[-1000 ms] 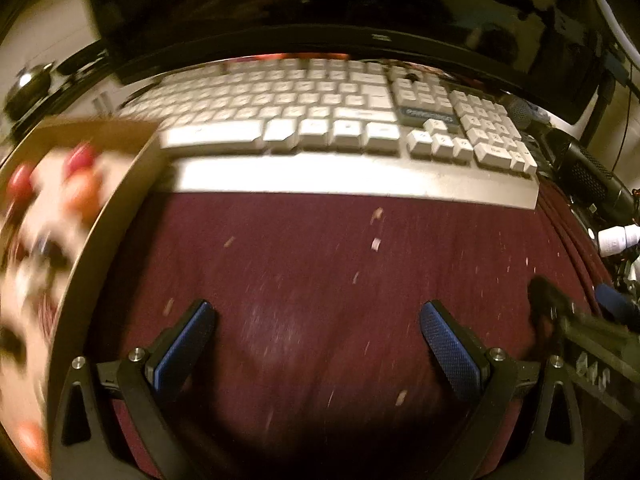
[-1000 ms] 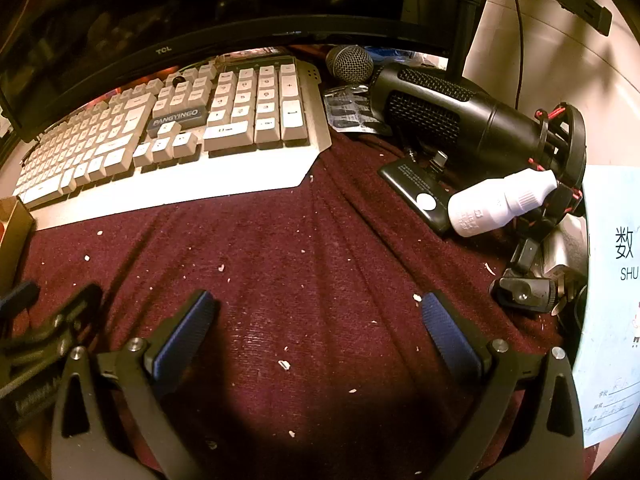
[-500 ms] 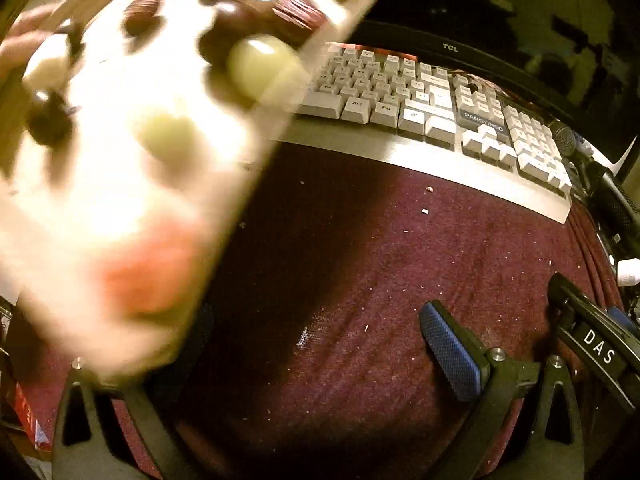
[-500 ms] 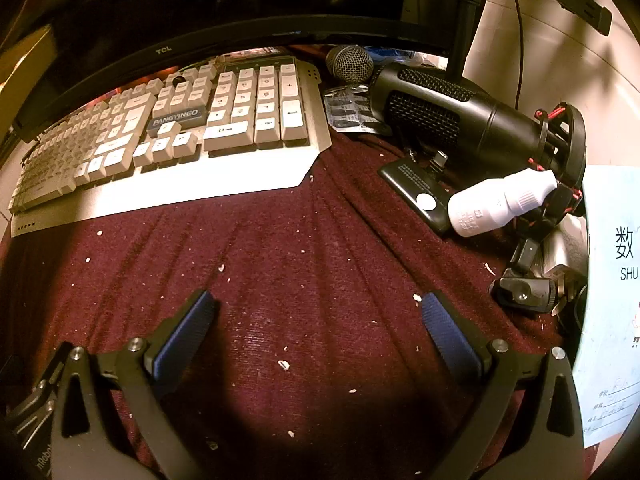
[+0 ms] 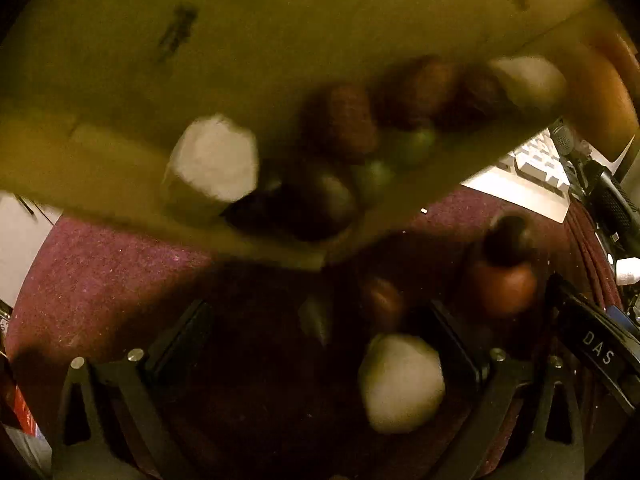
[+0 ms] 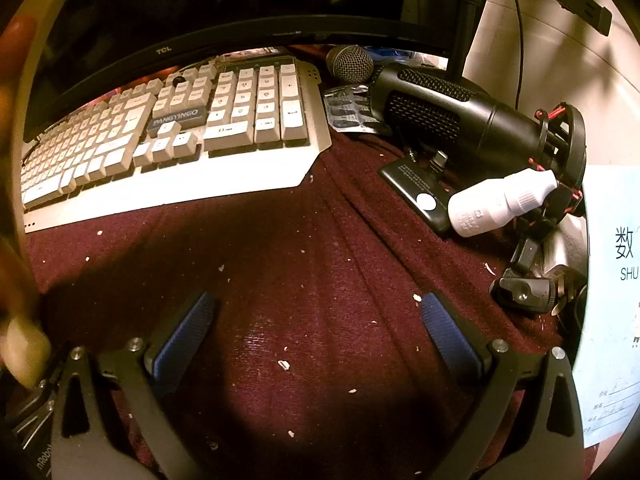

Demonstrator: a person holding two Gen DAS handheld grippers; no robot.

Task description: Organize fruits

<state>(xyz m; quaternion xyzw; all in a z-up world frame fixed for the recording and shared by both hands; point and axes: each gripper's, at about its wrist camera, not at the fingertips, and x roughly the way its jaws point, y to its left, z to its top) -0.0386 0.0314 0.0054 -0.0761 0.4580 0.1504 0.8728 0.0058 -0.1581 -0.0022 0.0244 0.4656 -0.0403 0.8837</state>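
Maroon cloth (image 6: 320, 280) bore spilled fruits (image 5: 400, 380) beneath a tilted cardboard box (image 5: 280, 60), directly between the wide-open, empty left gripper (image 5: 316, 328); right gripper (image 6: 316, 328), equally open and empty, lay farther.

A tilted box (image 5: 248, 52) hangs over the cloth (image 5: 100, 276), fruits (image 5: 340, 124) crowded at its low edge. More fruits (image 5: 400, 384) lie on the cloth below, between and right of the left fingers (image 5: 180, 332). The keyboard (image 6: 168, 140) lies behind, microphones (image 6: 460, 120) to its right, a bottle (image 6: 496, 204) before them.
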